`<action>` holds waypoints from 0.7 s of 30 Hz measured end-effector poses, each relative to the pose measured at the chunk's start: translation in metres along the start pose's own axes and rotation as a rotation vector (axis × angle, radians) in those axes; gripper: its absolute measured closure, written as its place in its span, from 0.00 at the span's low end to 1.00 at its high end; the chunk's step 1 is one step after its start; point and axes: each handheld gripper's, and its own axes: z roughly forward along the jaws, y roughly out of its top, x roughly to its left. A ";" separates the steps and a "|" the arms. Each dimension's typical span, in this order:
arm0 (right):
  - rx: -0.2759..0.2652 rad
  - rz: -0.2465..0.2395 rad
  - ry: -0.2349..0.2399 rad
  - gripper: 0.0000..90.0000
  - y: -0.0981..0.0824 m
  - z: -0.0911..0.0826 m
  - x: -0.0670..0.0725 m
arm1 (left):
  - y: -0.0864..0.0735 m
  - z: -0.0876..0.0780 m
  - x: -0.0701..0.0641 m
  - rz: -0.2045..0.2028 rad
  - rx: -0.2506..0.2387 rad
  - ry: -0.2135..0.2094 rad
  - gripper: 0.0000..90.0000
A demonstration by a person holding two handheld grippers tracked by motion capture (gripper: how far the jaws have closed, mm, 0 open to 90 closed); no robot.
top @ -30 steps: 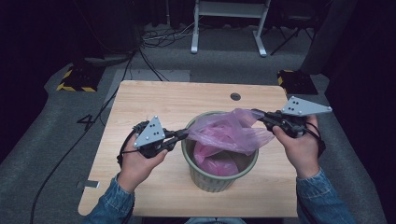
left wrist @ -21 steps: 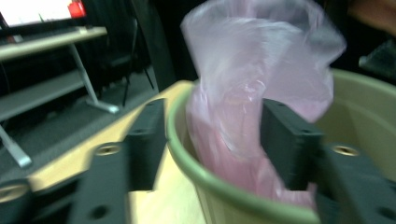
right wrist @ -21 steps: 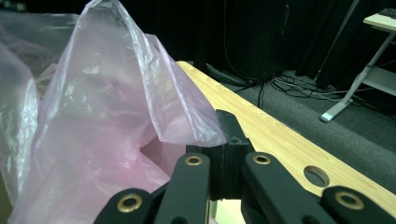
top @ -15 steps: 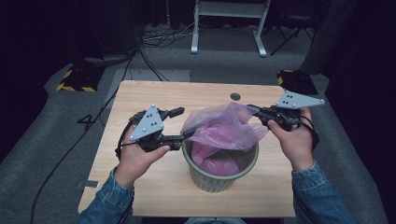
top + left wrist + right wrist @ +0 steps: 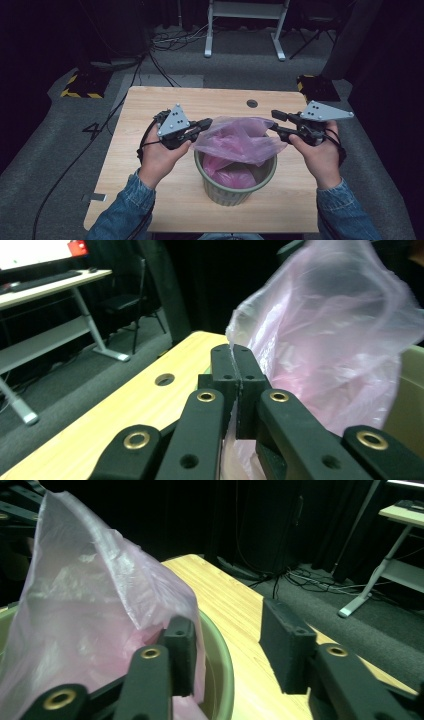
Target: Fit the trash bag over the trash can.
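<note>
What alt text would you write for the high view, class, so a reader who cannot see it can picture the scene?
Two hands hold grippers beside a green bin lined with a pink plastic bag on a wooden table. The left gripper is shut on the bag's edge; the right gripper has just been opening, its jaws apart beside the bag's other side.
</note>
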 end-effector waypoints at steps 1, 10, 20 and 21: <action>-0.003 -0.003 -0.007 0.60 -0.001 -0.004 0.001 | 0.000 0.000 0.001 0.001 0.002 0.008 1.00; -0.038 -0.025 0.003 0.59 -0.008 -0.039 0.025 | -0.003 0.003 0.002 -0.008 0.000 0.034 1.00; -0.009 -0.056 0.134 0.54 -0.009 -0.023 0.059 | -0.004 0.005 0.000 -0.011 -0.005 0.032 1.00; -0.008 -0.055 0.139 0.53 -0.009 -0.021 0.061 | -0.004 0.005 0.000 -0.011 -0.005 0.031 1.00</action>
